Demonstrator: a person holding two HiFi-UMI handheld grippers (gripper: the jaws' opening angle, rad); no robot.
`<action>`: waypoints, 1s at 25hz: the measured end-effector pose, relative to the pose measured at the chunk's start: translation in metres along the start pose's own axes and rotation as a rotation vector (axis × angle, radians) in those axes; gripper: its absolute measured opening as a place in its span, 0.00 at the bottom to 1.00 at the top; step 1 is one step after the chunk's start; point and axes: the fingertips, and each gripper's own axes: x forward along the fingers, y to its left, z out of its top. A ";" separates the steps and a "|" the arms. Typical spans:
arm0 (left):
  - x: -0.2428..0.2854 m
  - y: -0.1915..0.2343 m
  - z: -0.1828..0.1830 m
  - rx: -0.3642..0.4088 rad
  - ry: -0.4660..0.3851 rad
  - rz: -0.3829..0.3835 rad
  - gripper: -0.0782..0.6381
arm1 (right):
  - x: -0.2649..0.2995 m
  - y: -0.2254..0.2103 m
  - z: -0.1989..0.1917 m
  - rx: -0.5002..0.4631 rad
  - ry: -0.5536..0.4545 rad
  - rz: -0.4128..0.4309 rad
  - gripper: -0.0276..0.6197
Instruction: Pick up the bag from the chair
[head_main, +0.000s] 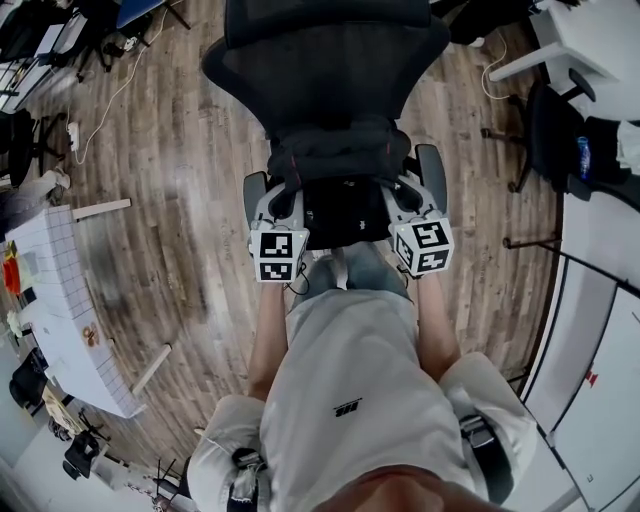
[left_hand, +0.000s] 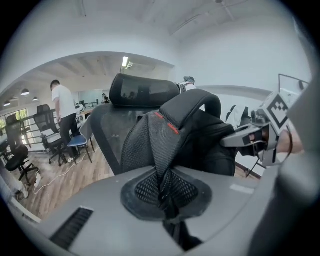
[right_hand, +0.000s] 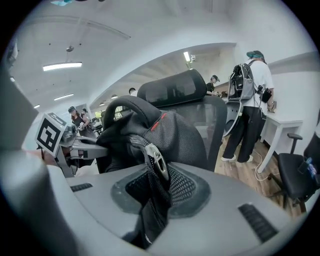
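Note:
The black backpack (head_main: 335, 160) sits in front of the mesh back of the black office chair (head_main: 330, 50), between its armrests. I cannot tell whether it still rests on the seat. My left gripper (head_main: 285, 208) is shut on a mesh shoulder strap (left_hand: 161, 150); the strap runs up out of the jaws to the bag (left_hand: 205, 135). My right gripper (head_main: 402, 200) is shut on the other strap, by a metal zipper pull (right_hand: 156, 162), with the bag (right_hand: 170, 130) just beyond. Each gripper view shows the opposite gripper across the bag, the right gripper (left_hand: 250, 136) and the left gripper (right_hand: 75, 146).
A white desk (head_main: 70, 320) stands at the left and another black chair (head_main: 555, 130) at the right on the wooden floor. A person in a white shirt (left_hand: 62, 120) stands behind the chair; a person wearing a backpack (right_hand: 250, 100) stands by a white table (right_hand: 282, 125).

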 end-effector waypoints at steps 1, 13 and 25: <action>-0.006 -0.001 0.004 0.007 -0.012 -0.004 0.13 | -0.006 0.003 0.005 -0.003 -0.014 -0.003 0.13; -0.076 -0.016 0.066 0.102 -0.175 -0.056 0.13 | -0.080 0.036 0.064 -0.041 -0.202 -0.035 0.13; -0.162 -0.052 0.095 0.145 -0.316 -0.145 0.13 | -0.174 0.078 0.086 -0.041 -0.362 -0.087 0.12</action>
